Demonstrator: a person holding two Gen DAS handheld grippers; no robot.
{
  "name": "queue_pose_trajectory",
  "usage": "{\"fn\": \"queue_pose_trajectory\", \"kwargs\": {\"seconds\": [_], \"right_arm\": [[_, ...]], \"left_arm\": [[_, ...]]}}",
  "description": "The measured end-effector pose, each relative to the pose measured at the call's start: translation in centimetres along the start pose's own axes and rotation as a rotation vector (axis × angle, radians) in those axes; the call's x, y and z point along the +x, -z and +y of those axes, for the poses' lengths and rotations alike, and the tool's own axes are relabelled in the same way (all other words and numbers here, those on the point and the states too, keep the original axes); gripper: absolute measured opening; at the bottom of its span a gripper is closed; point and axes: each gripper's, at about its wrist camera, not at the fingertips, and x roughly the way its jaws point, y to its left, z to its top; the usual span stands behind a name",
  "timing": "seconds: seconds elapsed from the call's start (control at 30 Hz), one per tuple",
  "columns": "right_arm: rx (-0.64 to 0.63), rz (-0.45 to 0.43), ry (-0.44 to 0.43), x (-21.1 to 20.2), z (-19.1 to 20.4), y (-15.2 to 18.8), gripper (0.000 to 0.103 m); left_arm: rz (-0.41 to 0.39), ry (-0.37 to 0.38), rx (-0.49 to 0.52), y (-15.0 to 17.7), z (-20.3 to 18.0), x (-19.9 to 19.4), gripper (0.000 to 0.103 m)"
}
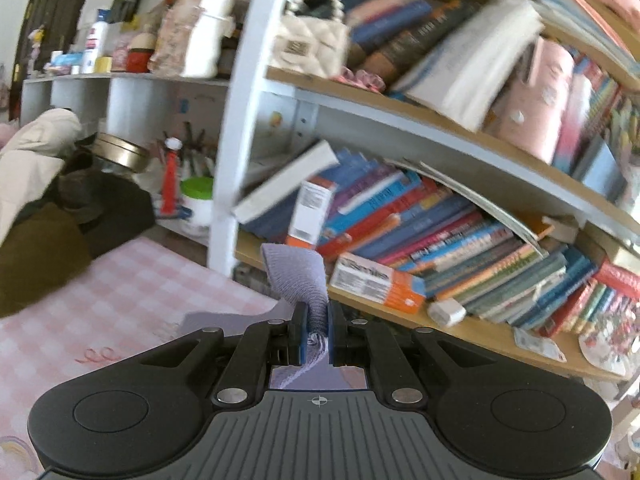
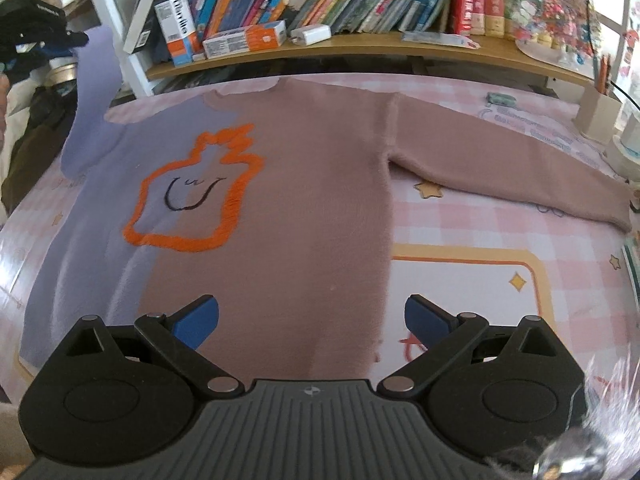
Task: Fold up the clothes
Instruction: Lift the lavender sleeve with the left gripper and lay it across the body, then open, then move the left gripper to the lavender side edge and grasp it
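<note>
Sweater (image 2: 280,208) on pink checked table (image 2: 460,216) by blurry bookshelves (image 1: 440,152); left fingers (image 1: 318,332) pinch its sleeve (image 1: 298,276), right fingers (image 2: 312,322) spread empty

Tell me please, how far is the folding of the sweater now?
Early stage. Done: the sweater lies flat, front up, on the pink checked cover. In hand: the left gripper is shut on the lilac sleeve cuff, lifted off the cover. Left: the pink sleeve lies fully outstretched, the body is unfolded, and the right gripper hovers open.
</note>
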Motion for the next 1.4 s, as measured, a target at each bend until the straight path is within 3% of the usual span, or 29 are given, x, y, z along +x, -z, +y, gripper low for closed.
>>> {"fn": "queue_pose_trajectory", "kwargs": {"seconds": [0.4,0.73,0.8,0.87,0.93,0.97,1.17,1.4], "right_arm": [[0.045,0.024,0.042,-0.3,-3.3,-0.1,0.100],[0.048,0.027,0.047,-0.3,-3.4,-0.2,0.100],[0.053,0.025,0.051,-0.3,-3.5,-0.2,0.100],[0.057,0.022,0.053,-0.4,-3.5,-0.2,0.100],[0.058,0.019,0.052,-0.5,-3.4,-0.1,0.100],[0.059,0.016,0.051,-0.6,-3.4,-0.1,0.100],[0.063,0.016,0.031,-0.5,-3.0,0.0,0.100],[0.076,0.031,0.011,0.1,-2.7,0.4,0.100]], "left_arm": [[0.071,0.047,0.109,4.0,-6.6,2.9,0.008],[0.156,0.135,0.217,6.8,-8.9,4.4,0.010],[0.184,0.152,0.228,7.4,-9.0,4.8,0.018],[0.203,0.163,0.234,7.8,-8.7,4.7,0.035],[0.200,0.163,0.233,7.9,-8.0,3.9,0.080],[0.199,0.164,0.233,8.0,-7.7,3.5,0.084],[0.190,0.135,0.244,8.4,-4.5,0.5,0.085],[0.206,-0.098,0.290,9.7,3.6,-4.3,0.083]]}}
